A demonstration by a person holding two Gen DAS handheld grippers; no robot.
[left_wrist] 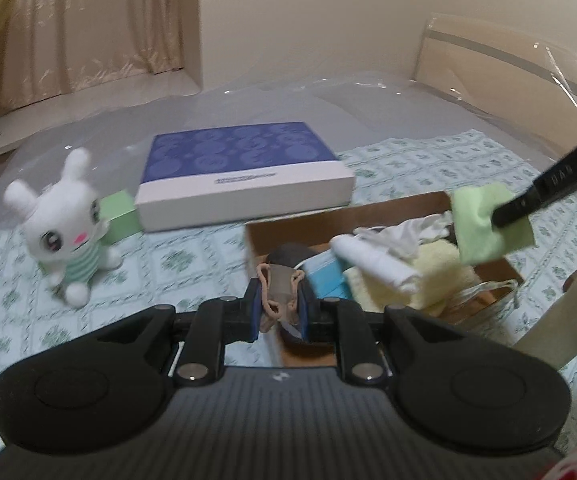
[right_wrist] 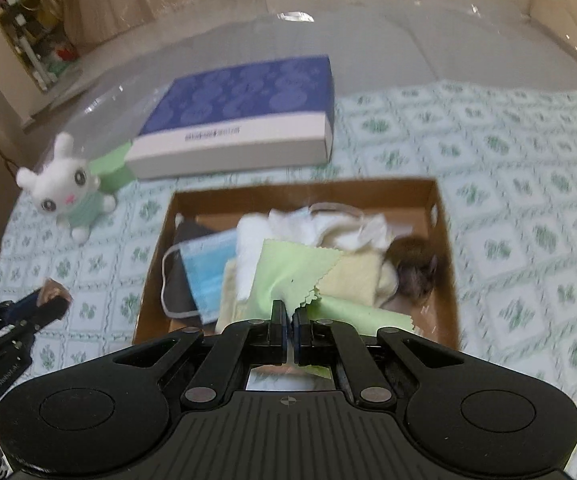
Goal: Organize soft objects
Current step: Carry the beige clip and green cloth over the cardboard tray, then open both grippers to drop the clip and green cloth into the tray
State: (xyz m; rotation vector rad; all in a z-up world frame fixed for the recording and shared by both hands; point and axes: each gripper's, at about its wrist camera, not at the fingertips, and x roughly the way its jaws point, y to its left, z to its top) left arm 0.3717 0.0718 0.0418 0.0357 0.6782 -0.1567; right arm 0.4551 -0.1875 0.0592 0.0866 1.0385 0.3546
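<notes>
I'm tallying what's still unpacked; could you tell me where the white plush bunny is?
The white plush bunny sits upright on the bedspread, outside and left of the cardboard box, right beside a green block.

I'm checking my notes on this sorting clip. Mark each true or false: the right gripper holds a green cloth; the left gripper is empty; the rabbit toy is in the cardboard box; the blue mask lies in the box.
1. The right gripper holds a green cloth: true.
2. The left gripper is empty: false, it grips a tan mask.
3. The rabbit toy is in the cardboard box: false, it sits on the bedspread outside.
4. The blue mask lies in the box: true.
</notes>
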